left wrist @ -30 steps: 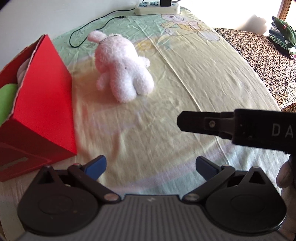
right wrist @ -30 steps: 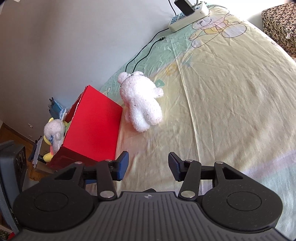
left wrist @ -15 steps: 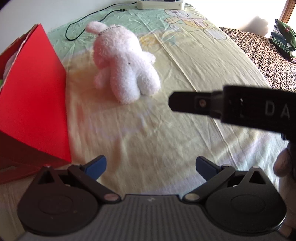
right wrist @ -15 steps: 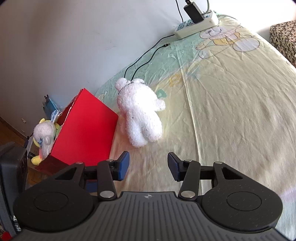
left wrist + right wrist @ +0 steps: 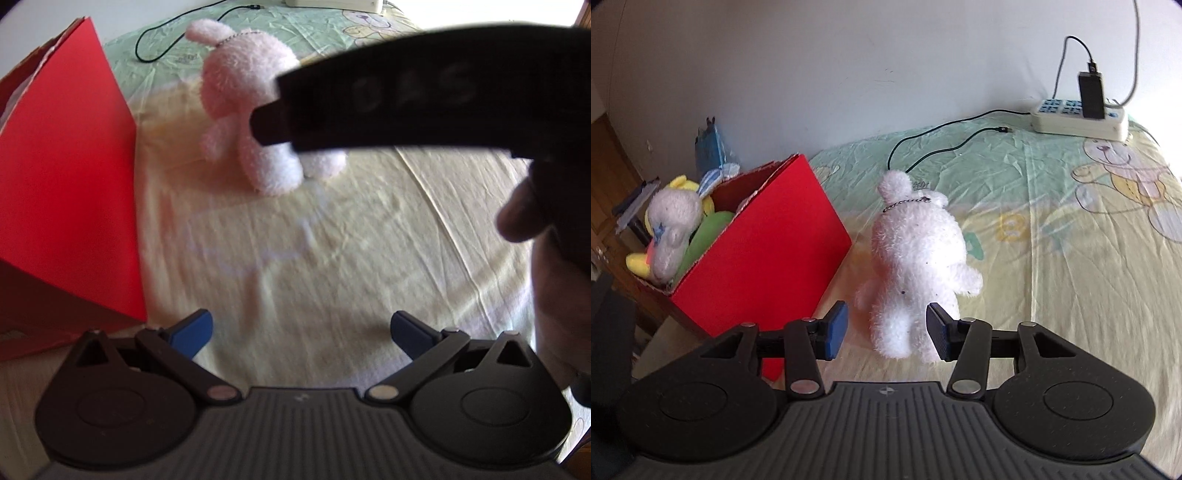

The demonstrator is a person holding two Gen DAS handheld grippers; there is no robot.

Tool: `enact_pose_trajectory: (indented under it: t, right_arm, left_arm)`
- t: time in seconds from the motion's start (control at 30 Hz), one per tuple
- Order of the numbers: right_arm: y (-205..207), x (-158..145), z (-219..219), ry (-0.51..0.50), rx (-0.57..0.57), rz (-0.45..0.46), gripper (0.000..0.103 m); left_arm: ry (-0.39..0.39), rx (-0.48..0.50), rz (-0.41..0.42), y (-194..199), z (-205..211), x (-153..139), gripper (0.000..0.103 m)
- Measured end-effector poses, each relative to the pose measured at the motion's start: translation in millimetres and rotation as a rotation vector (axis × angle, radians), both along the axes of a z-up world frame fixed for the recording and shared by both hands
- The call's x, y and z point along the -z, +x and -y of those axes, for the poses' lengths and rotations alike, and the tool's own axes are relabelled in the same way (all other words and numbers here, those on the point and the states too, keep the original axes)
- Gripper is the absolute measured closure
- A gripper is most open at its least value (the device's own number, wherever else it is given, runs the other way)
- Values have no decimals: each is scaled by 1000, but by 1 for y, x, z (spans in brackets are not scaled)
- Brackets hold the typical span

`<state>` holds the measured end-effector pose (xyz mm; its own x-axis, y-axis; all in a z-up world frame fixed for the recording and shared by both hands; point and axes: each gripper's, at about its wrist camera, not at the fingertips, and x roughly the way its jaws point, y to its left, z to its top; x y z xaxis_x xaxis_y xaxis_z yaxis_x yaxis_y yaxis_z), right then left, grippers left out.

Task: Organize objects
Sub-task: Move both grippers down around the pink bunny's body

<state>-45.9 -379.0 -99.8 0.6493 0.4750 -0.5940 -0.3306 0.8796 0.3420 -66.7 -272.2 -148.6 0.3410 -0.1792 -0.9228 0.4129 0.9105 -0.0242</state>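
A white fluffy plush toy (image 5: 916, 266) with a small chain at its neck lies on the bed sheet, just right of a red box (image 5: 764, 254). My right gripper (image 5: 886, 332) is open, its blue pads on either side of the toy's lower end, not closed on it. In the left wrist view the toy (image 5: 243, 92) is partly hidden by the right gripper's black body (image 5: 406, 92). My left gripper (image 5: 301, 334) is open and empty over bare sheet, with the red box (image 5: 66, 184) at its left.
The red box holds several plush toys, a grey one (image 5: 674, 225) on top. A white power strip (image 5: 1078, 120) with a black charger and cable (image 5: 942, 147) lies at the far edge of the bed by the wall. A hand (image 5: 546, 258) holds the right gripper.
My right gripper has moved forward and down to the white toy, so its pads now flank the toy's lower end. It now crosses the left wrist view much closer. My left gripper has shifted slightly forward.
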Motion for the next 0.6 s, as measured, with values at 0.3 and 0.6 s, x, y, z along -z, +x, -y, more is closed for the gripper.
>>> enact_pose_trajectory:
  t: [0.3, 0.6]
  right_arm:
    - [11, 15, -14, -101, -7, -1, 51]
    - [14, 21, 23, 63, 120, -76, 58]
  left_arm:
    - [-5, -4, 13, 5, -5, 1, 1]
    - [-21, 23, 16, 7, 1, 0, 1]
